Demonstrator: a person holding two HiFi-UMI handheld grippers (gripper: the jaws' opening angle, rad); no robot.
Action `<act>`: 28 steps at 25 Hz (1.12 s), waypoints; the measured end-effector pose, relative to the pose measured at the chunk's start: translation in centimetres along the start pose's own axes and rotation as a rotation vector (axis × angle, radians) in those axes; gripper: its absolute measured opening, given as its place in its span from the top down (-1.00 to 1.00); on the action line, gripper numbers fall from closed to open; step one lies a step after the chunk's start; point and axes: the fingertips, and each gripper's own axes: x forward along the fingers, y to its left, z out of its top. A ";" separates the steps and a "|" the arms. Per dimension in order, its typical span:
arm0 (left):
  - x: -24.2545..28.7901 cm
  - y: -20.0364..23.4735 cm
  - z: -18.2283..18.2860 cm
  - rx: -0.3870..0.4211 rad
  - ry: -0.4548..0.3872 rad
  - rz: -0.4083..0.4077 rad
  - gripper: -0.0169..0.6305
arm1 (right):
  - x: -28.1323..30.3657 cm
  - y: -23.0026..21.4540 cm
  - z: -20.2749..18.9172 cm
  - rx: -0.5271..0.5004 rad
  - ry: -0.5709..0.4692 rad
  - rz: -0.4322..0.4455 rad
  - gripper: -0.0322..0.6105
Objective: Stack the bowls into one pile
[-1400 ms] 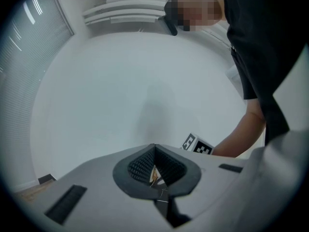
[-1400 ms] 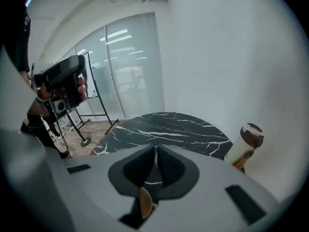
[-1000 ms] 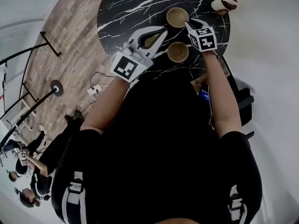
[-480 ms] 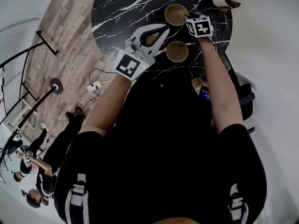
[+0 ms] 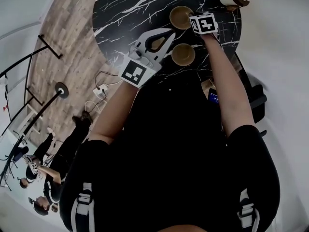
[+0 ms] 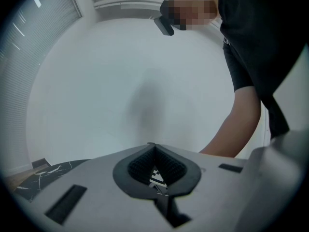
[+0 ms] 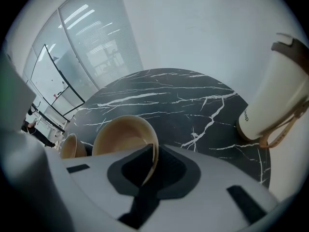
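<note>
Left gripper (image 5: 168,33) pressed together, empty, near the near bowl (image 5: 183,54); far bowl (image 5: 179,16) sits apart on table (image 5: 130,4); right gripper (image 7: 152,153) has just been closing, now pinching its rim; nothing stacked; lift and nest remain.

Soft, even indoor light, dimmer in the head view. All views bow strongly toward the edges, and both gripper views have dark vignetted corners. A faint sheen lies on the black surface (image 7: 159,100). The bowl (image 7: 126,137) is crisp. A vague grey shadow smudges the wall (image 6: 145,100).
</note>
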 end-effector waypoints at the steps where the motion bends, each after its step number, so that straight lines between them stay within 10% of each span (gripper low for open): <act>1: -0.1 -0.1 0.0 0.000 0.001 0.001 0.94 | 0.0 0.0 0.0 0.004 0.004 -0.004 0.80; 28: -4.4 -5.8 1.7 0.062 -0.031 -0.079 0.94 | -9.6 2.3 -1.9 0.235 -0.139 0.027 0.86</act>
